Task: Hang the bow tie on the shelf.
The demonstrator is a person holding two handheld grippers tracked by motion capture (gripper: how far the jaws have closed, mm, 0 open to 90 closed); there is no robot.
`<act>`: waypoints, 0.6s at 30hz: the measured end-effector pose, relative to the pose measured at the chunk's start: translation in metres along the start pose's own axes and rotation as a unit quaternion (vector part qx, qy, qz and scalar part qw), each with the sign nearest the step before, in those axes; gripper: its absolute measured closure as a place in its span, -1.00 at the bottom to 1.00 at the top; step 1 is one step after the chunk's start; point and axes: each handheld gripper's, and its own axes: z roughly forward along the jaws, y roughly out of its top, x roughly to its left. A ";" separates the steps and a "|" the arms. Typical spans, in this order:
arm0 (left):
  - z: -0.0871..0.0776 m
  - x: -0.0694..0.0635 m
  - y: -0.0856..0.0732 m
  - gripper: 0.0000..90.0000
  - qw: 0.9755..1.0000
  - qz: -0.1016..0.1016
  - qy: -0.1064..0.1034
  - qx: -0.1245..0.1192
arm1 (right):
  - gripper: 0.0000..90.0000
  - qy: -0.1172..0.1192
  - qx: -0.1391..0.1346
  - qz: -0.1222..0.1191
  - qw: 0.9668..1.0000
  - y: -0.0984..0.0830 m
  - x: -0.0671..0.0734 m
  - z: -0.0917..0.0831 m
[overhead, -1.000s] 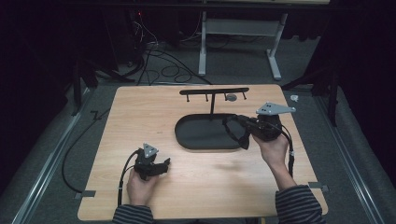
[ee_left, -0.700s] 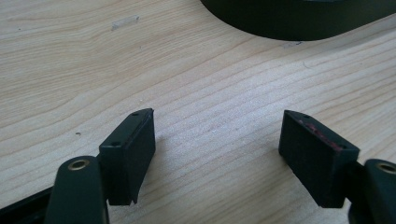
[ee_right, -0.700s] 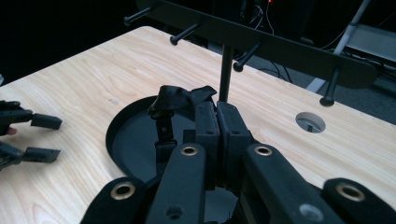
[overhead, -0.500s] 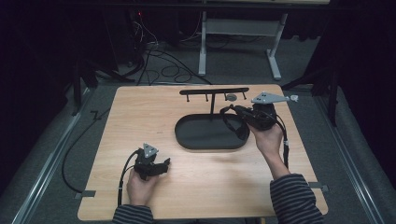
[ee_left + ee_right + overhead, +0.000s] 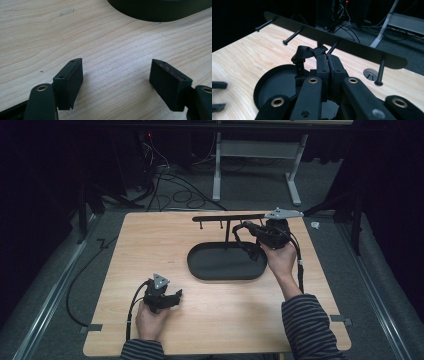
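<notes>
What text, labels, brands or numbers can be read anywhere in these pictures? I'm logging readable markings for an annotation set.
None can be read. The wooden table, the black oval tray, the black peg rack, the black strap clamped in the right gripper and the left gripper all show plain, unmarked surfaces.
</notes>
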 end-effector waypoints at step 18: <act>0.000 0.000 0.000 -0.39 1.000 -0.001 -0.001 -0.001 | 0.98 -0.028 0.027 0.019 0.999 0.005 -0.012 0.029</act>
